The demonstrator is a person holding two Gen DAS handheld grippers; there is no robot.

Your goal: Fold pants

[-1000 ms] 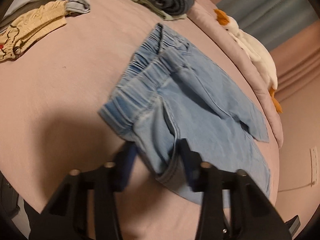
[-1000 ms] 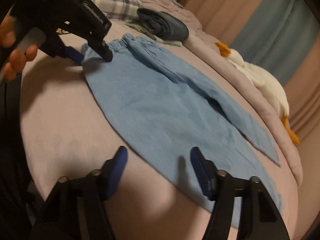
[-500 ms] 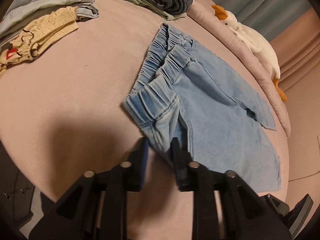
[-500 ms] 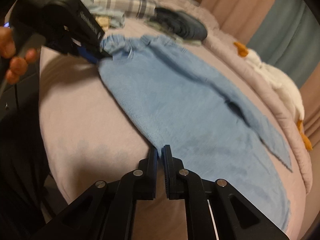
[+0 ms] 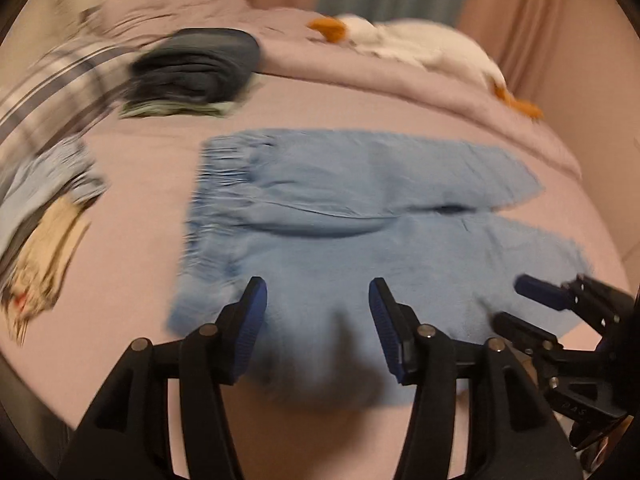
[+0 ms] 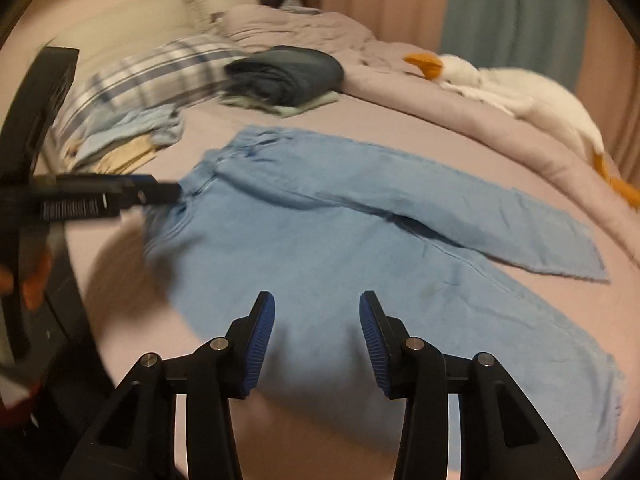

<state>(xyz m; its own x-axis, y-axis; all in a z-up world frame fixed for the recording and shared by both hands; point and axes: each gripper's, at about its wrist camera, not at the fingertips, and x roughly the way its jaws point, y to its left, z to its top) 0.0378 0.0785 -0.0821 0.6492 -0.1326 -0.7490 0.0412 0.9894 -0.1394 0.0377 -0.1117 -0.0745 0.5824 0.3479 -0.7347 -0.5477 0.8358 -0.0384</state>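
nearest the left wrist camera, the left gripper [image 5: 318,320] hung above the near edge of the pants [image 5: 360,216], its blue-padded fingers [image 5: 252,320] spreading apart with nothing pinched between them, only cloth lying below. the right gripper [image 6: 316,328] was in the same way over the near leg in its own view, fingers [image 6: 260,332] parting and free of the fabric. in the left view the right gripper [image 5: 520,304] also showed at the lower right, over the hem end of the near leg; in the right view the left gripper [image 6: 116,194] showed at the left edge beside the waistband, with part of a hand [image 6: 36,276] blurred behind it.

the light blue pants lay flat on the pink bed [image 6: 400,128], elastic waistband [image 5: 216,184] to the left, both legs running to the right and splitting apart toward the hems.

further left, a heap of pale blue and yellow clothes [image 6: 128,140] sat near the waistband, with a plaid pillow [image 6: 152,76] behind it. beyond the pants a folded dark stack [image 6: 288,76] rested on a pale green garment [image 6: 304,106]. at the far side a rumpled pink blanket [image 6: 320,28] ran along the bed's edge, and a white stuffed goose [image 6: 520,92] with an orange beak lay on it. pink and blue-grey curtains [image 6: 512,12] hung behind. both views were smeared by motion.
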